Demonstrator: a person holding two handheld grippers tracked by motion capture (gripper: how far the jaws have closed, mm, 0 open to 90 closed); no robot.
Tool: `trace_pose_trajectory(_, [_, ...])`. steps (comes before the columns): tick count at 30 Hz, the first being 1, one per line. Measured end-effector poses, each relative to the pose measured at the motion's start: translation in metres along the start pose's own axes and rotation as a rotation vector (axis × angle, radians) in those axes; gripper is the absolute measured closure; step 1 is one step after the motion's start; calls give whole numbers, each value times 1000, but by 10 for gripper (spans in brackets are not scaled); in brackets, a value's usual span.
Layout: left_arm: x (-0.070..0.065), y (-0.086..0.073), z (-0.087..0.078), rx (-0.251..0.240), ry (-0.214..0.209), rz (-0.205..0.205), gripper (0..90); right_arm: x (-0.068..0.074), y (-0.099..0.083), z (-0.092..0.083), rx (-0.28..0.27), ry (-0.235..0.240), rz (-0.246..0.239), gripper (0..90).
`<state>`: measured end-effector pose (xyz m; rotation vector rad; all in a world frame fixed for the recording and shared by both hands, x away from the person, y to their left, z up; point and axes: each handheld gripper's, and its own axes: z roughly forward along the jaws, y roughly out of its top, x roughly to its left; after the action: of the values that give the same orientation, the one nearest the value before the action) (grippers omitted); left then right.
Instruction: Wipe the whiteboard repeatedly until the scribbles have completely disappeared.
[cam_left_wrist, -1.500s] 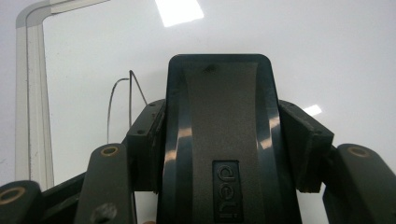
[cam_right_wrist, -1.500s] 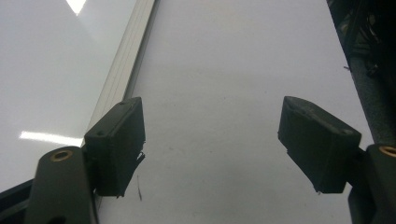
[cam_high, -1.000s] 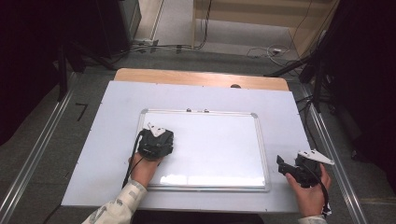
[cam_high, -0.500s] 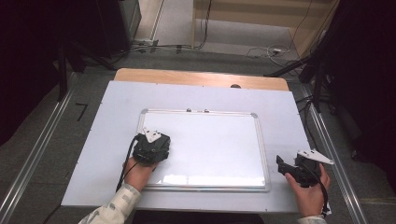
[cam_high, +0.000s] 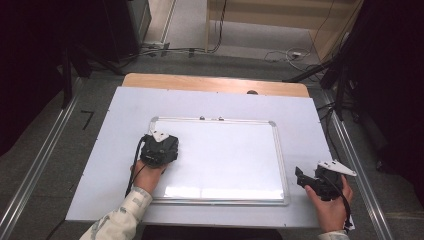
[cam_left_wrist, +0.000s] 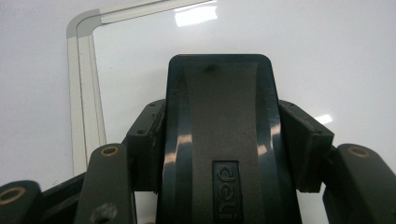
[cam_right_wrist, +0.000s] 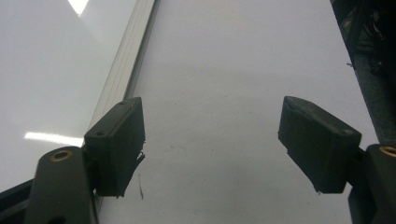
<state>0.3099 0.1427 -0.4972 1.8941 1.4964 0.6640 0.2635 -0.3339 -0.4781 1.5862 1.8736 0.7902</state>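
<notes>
A white sheet covers most of the bench (cam_high: 125, 112), leaving a strip of bare wood along the far edge. A silver-framed whiteboard (cam_high: 225, 150) lies flat in the middle of the sheet, its surface clean and glossy, with a bright reflection near its near edge. Grey floor surrounds the bench, with metal rails (cam_high: 45, 165) running along both sides, cables (cam_high: 200, 50) trailing on the floor beyond the far edge, and dark equipment at the left and right.

The left claw (cam_high: 160, 150) sits over the left part of the whiteboard, inside its frame, the person's left hand (cam_high: 146, 176) behind it and a light sleeve (cam_high: 117, 222) coming in from the bottom. In the left gripper view its jaws are clamped on the two sides of a dark eraser (cam_left_wrist: 219, 140) with "deli" moulded on its back, held against the board close to the board's rounded corner.

The right claw (cam_high: 310, 180) rests on the white sheet just off the whiteboard's right edge, near the bench's near right corner, held by the right hand (cam_high: 330, 207). In the right gripper view its jaws stand wide apart with nothing between them, the left jaw beside the board's frame.

Most of the whiteboard to the right of the eraser lies bare, and a band of white sheet is open on every side of the frame.
</notes>
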Motion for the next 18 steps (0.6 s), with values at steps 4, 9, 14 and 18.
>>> trace_pose_trajectory(4, [-1,-7,-8,3,-10,12,409,-1,0,0,-2,-2,7,219])
trace_pose_trajectory(9, [-3,-16,-17,2,-20,20,408,-2,0,0,1,-2,9,219])
trace_pose_trajectory(14, [1,-10,-10,1,-14,9,408,1,0,-1,-2,2,8,219])
trace_pose_trajectory(18, [6,-2,-2,1,-1,-2,408,1,0,1,4,2,5,219])
